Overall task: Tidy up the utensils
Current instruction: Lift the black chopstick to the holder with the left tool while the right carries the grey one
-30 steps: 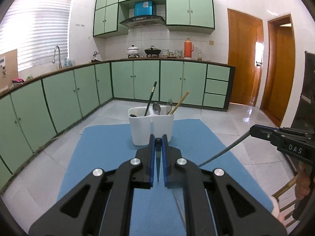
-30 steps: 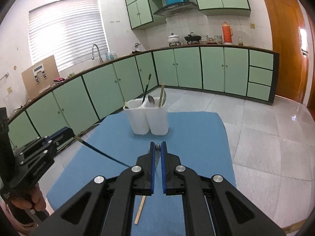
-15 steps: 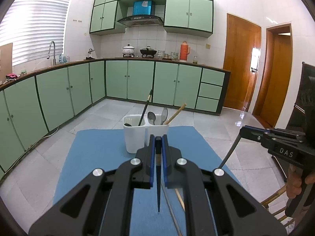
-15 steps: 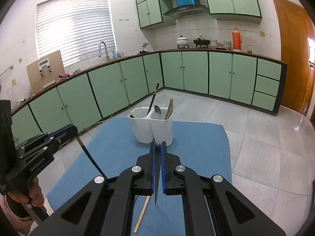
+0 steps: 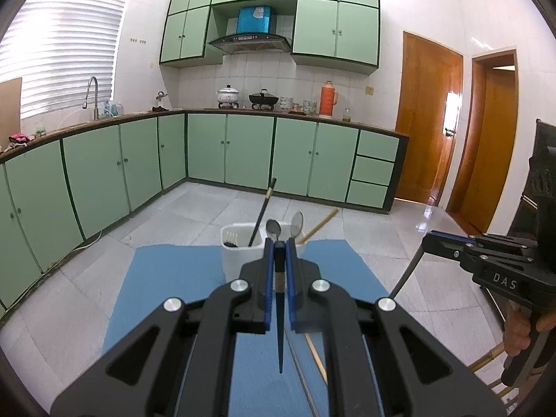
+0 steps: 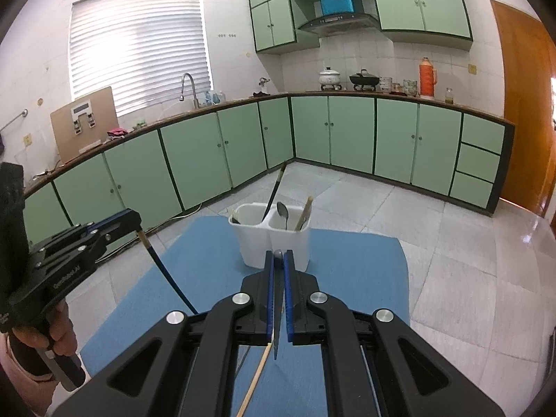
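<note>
I'm mid-carry, and next I judge each tip must be aimed into the white holder (image 6: 274, 234) standing on the blue mat (image 6: 354, 271). My left gripper (image 5: 279, 243) is clenched on a dark chopstick (image 5: 280, 330), my right gripper (image 6: 277, 255) on a thin metal utensil (image 6: 277, 316); both hang tip-down above the mat.

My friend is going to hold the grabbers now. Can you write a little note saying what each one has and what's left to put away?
Left gripper: shut on a dark blue chopstick, which hangs tip-down above the blue mat.
Right gripper: shut on a metal chopstick, also tip-down.
Done: the white two-compartment holder has a black chopstick in its left side, and a spoon and a wooden chopstick in its right.
Left: drop both held chopsticks into the holder, then probably pick up the loose wooden chopstick lying on the mat.
</note>
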